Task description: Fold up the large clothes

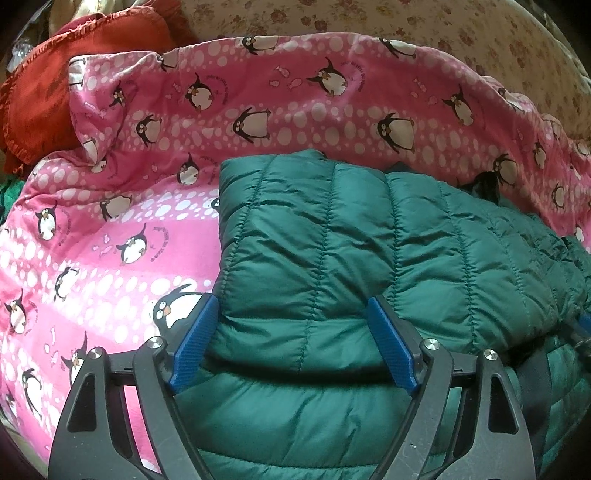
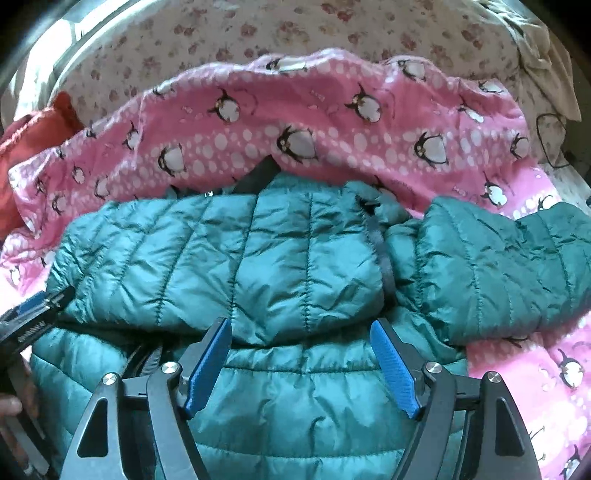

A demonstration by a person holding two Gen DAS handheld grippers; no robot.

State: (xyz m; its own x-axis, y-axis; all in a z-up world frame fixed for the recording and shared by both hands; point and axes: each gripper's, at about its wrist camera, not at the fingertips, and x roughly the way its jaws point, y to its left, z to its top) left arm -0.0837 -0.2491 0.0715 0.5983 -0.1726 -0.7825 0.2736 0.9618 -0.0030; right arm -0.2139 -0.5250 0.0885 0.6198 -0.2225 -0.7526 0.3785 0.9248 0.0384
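Observation:
A dark green quilted jacket (image 1: pixel 351 229) lies folded over on itself on a pink penguin blanket (image 1: pixel 110 240). My left gripper (image 1: pixel 291 301) hovers over the near folded edge at the jacket's left end, blue pads wide apart and the puffy fold bulging between them without being pinched. My right gripper (image 2: pixel 301 323) stands open the same way over the jacket (image 2: pixel 258 258) further right. One sleeve (image 2: pixel 498 266) lies across to the right. The left gripper's tip (image 2: pixel 37 306) shows at the left edge of the right wrist view.
The pink blanket (image 2: pixel 295 122) covers a bed with a floral sheet (image 1: pixel 406 26). A red cloth (image 1: pixel 40 99) is bunched at the far left. A black strap (image 2: pixel 380 251) runs across the jacket. A hand (image 2: pixel 11 406) shows at the lower left edge.

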